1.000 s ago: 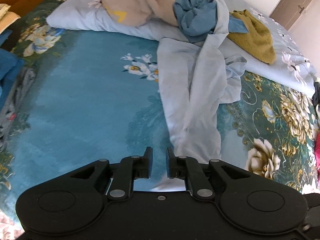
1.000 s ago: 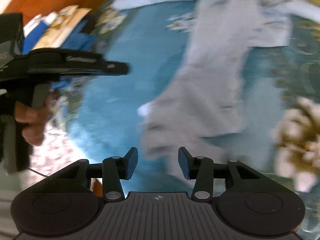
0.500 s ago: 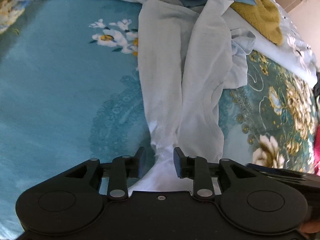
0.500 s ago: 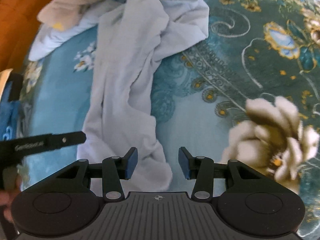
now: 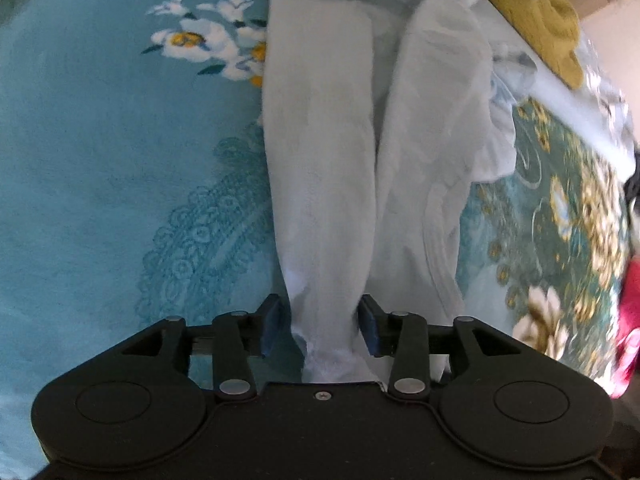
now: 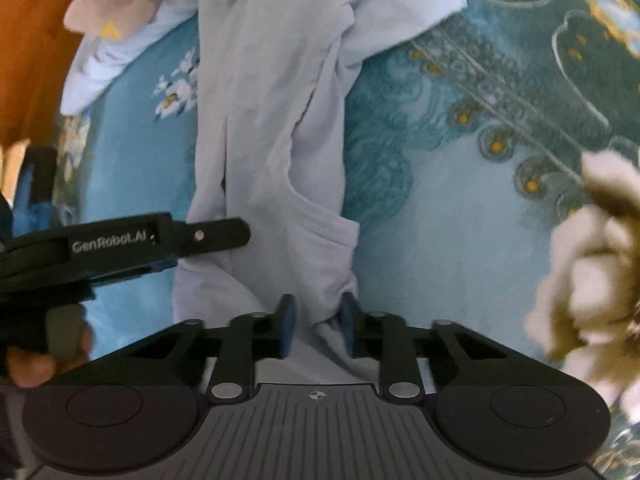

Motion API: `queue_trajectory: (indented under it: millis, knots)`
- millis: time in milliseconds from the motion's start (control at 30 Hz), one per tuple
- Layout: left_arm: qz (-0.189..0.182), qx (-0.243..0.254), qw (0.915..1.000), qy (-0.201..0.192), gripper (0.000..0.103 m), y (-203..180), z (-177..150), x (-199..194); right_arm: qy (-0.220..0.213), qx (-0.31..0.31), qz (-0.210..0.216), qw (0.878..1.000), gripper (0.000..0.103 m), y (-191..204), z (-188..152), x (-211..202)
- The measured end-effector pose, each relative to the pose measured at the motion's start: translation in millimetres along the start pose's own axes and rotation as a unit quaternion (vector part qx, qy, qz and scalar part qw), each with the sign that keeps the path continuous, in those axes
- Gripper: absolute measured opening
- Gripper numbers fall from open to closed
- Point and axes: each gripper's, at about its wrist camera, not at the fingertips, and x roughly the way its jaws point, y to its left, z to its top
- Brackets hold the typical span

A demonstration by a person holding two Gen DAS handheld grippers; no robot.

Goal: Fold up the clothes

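We work on a pale blue garment [image 5: 320, 168] that lies lengthwise on the bed [image 5: 120, 160], its near end under both tools and its far end running up to a heap of other clothes [image 5: 536, 20].

The right hand-held gripper [image 6: 316, 326] has just been closing — its jaws now pinch a bunched fold at the garment's near right corner, so we count it as clenched on cloth. The left hand-held gripper [image 5: 320, 322] has just been opening; its jaws stand apart on either side of the near left strip, with cloth between them but the pads not yet pressing.

To do this step well, we judge that the left jaws should sink a little further and close on the hem only, taking both layers and none of the bedsheet. We want the two grips level with each other along the same edge, otherwise the fold will come out skewed. The right pinch looks bunched — a gentle pull outward before lifting should spread the edge taut. The cloth is thin and limp, so we lift slowly and keep tension between the hands.
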Motion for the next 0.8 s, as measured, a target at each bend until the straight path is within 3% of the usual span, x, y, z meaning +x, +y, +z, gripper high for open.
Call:
queue_trajectory:
  millis: [67,200,333,500,667,800]
  knots:
    - [-0.005,-0.005,1.0,-0.007,0.037,3.1,2.2,0.6,-0.013,-0.001,-0.011,1.0,0.008,0.7,-0.2,-5.7]
    - [-0.004,-0.002,0.9997,-0.023,0.021,0.0,3.9,-3.9,-0.047,0.001,-0.014,0.999,0.006,3.5,-0.2,-24.8]
    - [-0.014,-0.007,0.9978,-0.064,0.008,-7.3,-3.6,-22.6,-0.084,-0.003,-0.014,0.996,0.006,9.1,-0.4,-47.9]
    - [-0.039,-0.044,0.9897,-0.131,0.003,-7.8,-20.8,-68.6,-0.12,-0.015,0.009,0.993,0.006,16.5,-0.6,-81.0]
    - [-0.015,-0.07,0.9786,-0.193,0.002,-8.1,-45.8,-120.5,-0.121,-0.057,0.058,0.989,0.006,41.5,-8.7,-99.5]
    - [0.023,-0.1,0.9675,-0.231,0.0,-7.9,-85.1,-154.7,-0.102,-0.103,0.099,0.984,0.005,56.5,-27.4,-113.6]
